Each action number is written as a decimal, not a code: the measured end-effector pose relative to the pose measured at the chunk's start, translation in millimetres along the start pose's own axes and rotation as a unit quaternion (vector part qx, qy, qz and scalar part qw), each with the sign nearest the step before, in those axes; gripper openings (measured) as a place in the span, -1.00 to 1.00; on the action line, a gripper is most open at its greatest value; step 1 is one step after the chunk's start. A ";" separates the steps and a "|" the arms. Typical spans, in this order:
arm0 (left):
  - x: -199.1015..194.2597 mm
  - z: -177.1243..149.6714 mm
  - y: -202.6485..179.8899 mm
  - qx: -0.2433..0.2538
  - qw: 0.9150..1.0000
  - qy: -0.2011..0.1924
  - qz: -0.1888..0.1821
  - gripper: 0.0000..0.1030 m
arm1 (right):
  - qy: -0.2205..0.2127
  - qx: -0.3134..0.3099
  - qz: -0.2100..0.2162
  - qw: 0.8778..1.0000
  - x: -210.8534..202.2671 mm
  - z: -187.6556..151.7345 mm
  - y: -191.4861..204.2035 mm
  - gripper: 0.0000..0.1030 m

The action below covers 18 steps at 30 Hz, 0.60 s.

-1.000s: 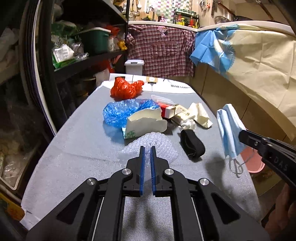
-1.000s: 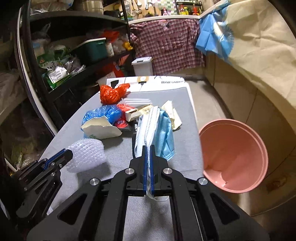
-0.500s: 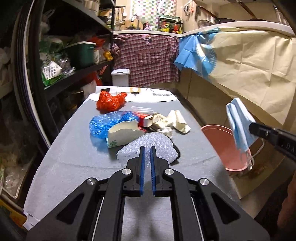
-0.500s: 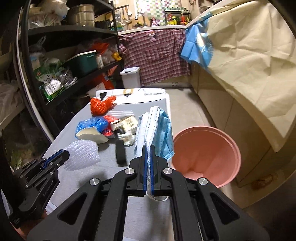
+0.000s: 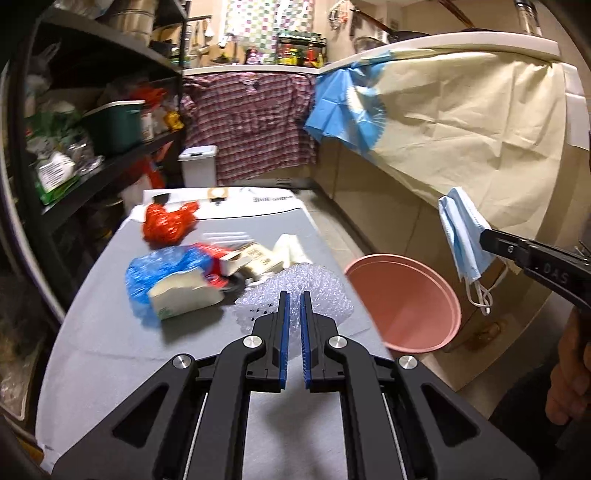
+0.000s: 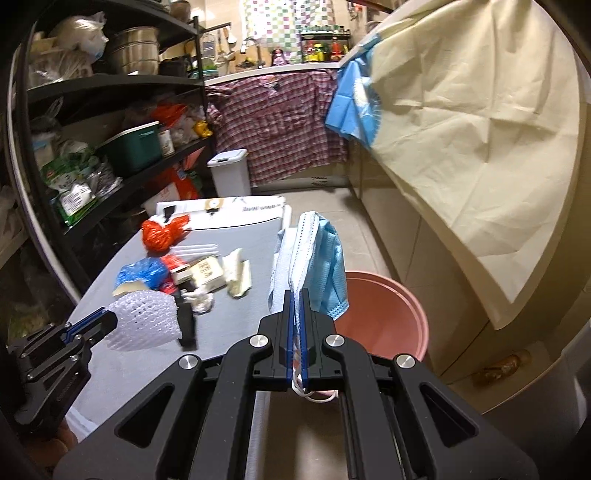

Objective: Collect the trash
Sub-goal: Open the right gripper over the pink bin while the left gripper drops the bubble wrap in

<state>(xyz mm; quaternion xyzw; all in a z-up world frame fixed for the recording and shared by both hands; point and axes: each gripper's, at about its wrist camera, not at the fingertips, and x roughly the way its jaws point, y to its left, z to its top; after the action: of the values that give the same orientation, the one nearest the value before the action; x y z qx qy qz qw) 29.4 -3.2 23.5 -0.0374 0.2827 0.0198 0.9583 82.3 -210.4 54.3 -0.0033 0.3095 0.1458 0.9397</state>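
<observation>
Beside the worktop (image 5: 110, 350), right gripper (image 6: 294, 295) grips a mask (image 6: 314, 266); left gripper (image 5: 292, 299) pinches bubble wrap (image 5: 295, 291). Carry each fully over the bucket (image 5: 406, 299) before letting go; both are light and may drift

Black left gripper (image 5: 294, 295) and right gripper (image 6: 298, 293): blue-lined jaws, silver screws.

We're in a lived-in home kitchen: a back counter (image 6: 258, 70) crowded with bottles and jars, utensils hanging against a checked tile wall (image 6: 269, 22), steel pots (image 6: 136, 51) on black storage shelving (image 6: 110, 88) stuffed with food packets, a plaid shirt (image 6: 277, 125) draped over the counter front, and a tiled floor (image 6: 369, 243).
</observation>
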 end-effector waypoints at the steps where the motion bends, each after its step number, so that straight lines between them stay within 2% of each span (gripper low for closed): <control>1: 2.3 1.8 -4.7 0.003 1.000 0.000 -0.003 -0.89 | 0.000 0.001 -0.004 1.000 1.6 1.3 -4.6 -0.94; 11: 48.6 23.2 -43.1 0.035 0.999 0.005 -0.041 -0.89 | 0.007 0.034 -0.036 0.999 34.4 12.5 -55.2 -0.94; 18: 86.3 31.7 -68.9 0.053 0.996 0.015 -0.074 -0.89 | 0.023 0.059 -0.038 0.997 59.8 11.6 -75.4 -0.94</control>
<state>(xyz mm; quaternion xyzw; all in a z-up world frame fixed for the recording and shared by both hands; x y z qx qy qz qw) 123.0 -67.8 7.3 -0.0081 0.2943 -0.0666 0.9534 155.6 -265.2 22.5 0.0371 0.3387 0.0908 0.9358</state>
